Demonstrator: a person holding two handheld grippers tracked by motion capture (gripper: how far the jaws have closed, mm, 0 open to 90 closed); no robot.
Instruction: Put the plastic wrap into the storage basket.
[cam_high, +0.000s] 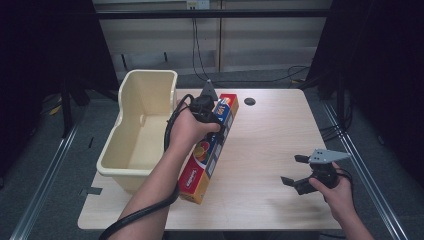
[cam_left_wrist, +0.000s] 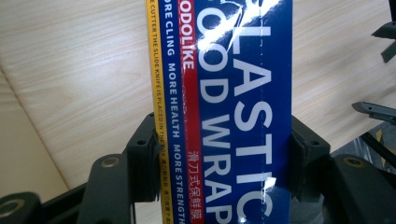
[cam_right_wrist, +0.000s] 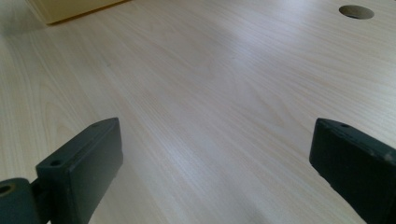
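A long blue, red and yellow plastic wrap box (cam_high: 209, 150) lies slanted over the table beside the bin, lifted off the wood. My left gripper (cam_high: 214, 131) is shut across its middle; in the left gripper view both black pads press the box (cam_left_wrist: 233, 116) from either side. My right gripper (cam_high: 296, 171) hovers low over the table near the front right, jaws wide apart. Between its pads (cam_right_wrist: 79, 163) I see bare wood and nothing else.
A cream plastic bin (cam_high: 137, 132) stands at the table's left edge, close to the box. A round cable hole (cam_high: 250, 101) sits near the far edge of the table (cam_high: 270, 135). Cables trail on the floor behind.
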